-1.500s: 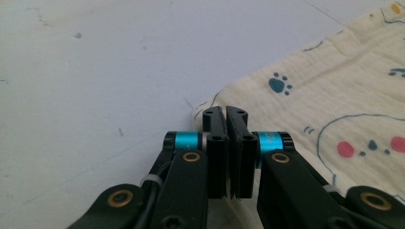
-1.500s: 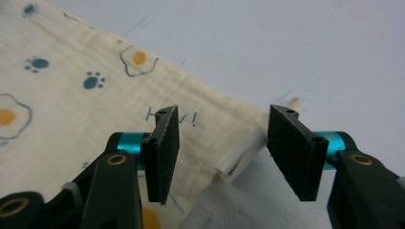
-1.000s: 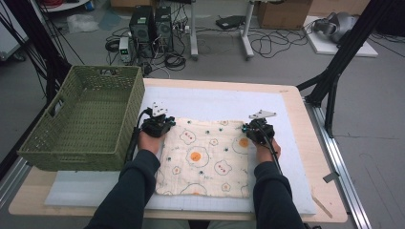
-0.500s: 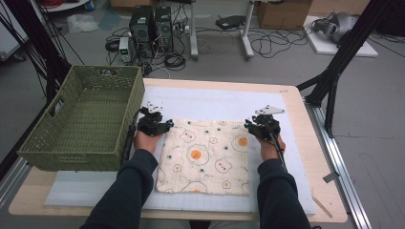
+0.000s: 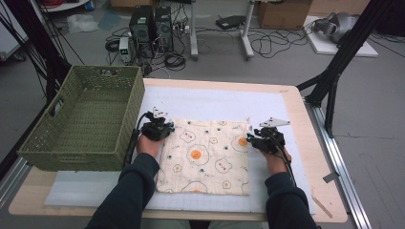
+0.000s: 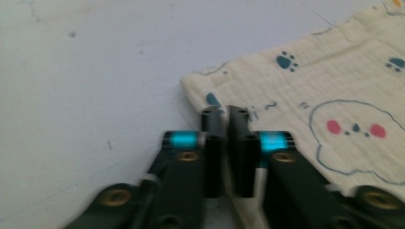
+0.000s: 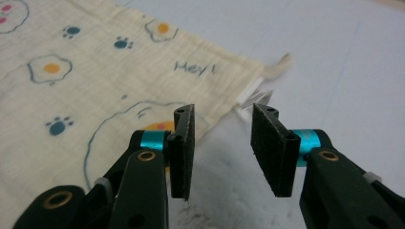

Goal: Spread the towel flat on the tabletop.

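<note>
We see a cream cloth (image 5: pixel 205 155) printed with fried eggs and blue paw prints, a green basket (image 5: pixel 81 121), a white mat (image 5: pixel 215 102).

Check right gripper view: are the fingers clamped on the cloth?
No: the right gripper fingers stand apart over the cloth edge, pressing nothing.

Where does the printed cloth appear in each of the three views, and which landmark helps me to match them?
High view: the printed cloth lies flat at the centre of the white mat.
Left gripper view: it sits at the right; its near corner meets the jaws of the left hand-held gripper.
Right gripper view: it covers the upper left, its tagged corner ahead of the open right hand-held gripper.
Shared landmark: the cloth's fried-egg and paw prints.
</note>
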Available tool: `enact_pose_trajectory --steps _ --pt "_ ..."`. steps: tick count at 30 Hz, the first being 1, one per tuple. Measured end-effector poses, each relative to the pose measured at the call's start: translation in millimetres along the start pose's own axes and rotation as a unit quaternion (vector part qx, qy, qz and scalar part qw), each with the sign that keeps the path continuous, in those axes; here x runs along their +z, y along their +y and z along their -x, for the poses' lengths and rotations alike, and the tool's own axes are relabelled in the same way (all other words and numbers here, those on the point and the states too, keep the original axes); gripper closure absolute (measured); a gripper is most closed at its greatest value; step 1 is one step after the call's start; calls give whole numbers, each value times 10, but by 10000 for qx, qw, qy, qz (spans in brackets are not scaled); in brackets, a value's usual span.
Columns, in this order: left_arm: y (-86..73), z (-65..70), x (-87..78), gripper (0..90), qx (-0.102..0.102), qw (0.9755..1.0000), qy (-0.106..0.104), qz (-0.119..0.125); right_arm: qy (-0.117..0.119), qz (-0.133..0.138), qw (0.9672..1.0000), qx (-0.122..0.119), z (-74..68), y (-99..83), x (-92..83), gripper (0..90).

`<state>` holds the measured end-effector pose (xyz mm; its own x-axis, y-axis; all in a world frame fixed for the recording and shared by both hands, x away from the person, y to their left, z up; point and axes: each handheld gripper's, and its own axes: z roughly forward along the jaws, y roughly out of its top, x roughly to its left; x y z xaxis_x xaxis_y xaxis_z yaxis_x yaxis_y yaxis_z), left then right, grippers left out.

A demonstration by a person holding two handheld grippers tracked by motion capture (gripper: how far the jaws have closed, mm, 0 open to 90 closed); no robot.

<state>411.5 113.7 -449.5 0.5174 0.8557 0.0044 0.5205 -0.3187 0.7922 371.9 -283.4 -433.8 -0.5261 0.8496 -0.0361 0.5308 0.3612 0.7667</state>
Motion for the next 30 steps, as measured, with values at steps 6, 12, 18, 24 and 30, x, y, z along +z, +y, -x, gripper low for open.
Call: enact_pose_trajectory --steps 6,12,18,24,30 --pt "-17 -47 -2 879 -215 9992 321 82 201 -167 9996 -106 -125 -34 66 576" --pt "-21 -87 -8 879 -294 9985 449 114 500 -262 9984 -77 -160 -24 147 882" --pt "-36 -100 -32 865 -243 9986 440 192 -20 -325 9993 -190 -142 43 198 888" --pt "-77 -59 -197 549 -454 9987 31 212 -22 -94 9999 -41 -143 39 84 710" --pt "-235 99 -431 615 -26 9988 -130 464 312 -123 9994 9 -200 -96 -115 608"
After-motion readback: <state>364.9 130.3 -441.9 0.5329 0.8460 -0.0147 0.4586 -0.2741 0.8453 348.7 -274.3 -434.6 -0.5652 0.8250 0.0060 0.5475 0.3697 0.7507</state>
